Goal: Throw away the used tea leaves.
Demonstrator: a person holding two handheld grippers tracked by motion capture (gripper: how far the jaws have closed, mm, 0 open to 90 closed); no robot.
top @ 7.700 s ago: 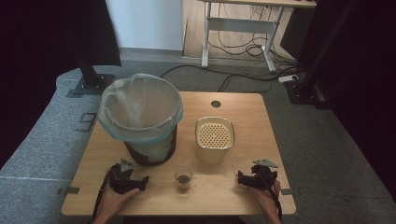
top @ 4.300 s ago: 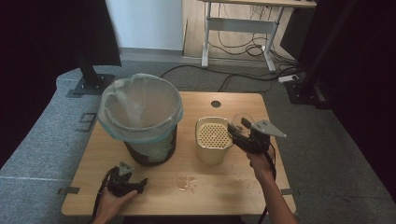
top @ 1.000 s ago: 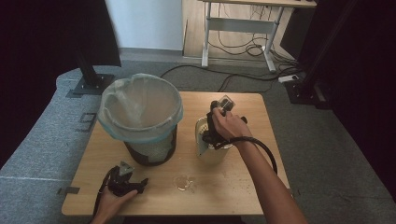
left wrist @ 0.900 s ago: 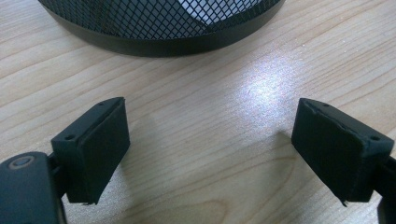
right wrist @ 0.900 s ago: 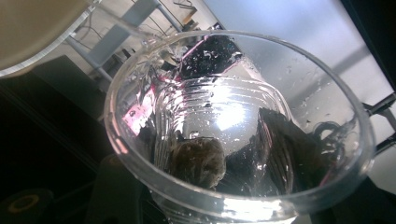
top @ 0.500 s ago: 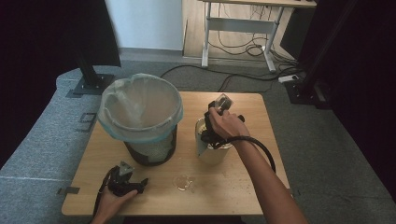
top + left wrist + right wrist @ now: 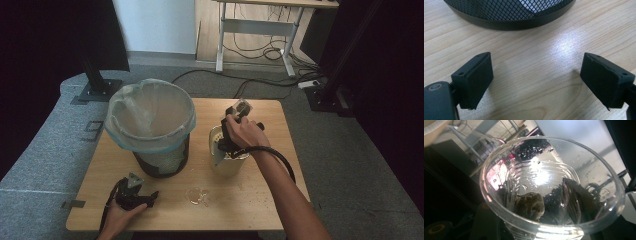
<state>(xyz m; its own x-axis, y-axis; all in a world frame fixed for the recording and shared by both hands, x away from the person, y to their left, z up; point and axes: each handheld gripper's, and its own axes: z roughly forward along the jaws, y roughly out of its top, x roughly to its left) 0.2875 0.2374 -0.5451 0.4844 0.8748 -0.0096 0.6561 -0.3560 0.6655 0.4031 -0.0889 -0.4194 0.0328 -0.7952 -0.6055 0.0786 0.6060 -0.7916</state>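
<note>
Holding a clear glass cup point(image 7: 551, 187), the right tongs point(image 7: 227, 145) hang over the tan pot point(image 7: 227, 162). Left tongs point(image 7: 536, 82) rest wide open, holding nothing, on the surface point(image 7: 536, 50).

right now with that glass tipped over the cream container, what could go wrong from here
The right gripper holds a wet glass cup tilted above the cream container; slick glass could slip from the jaws. A brownish lump clings inside the cup and may stay stuck or fall outside the container. Scattered bits already lie on the table near the front edge, so more spill seems possible.
</note>
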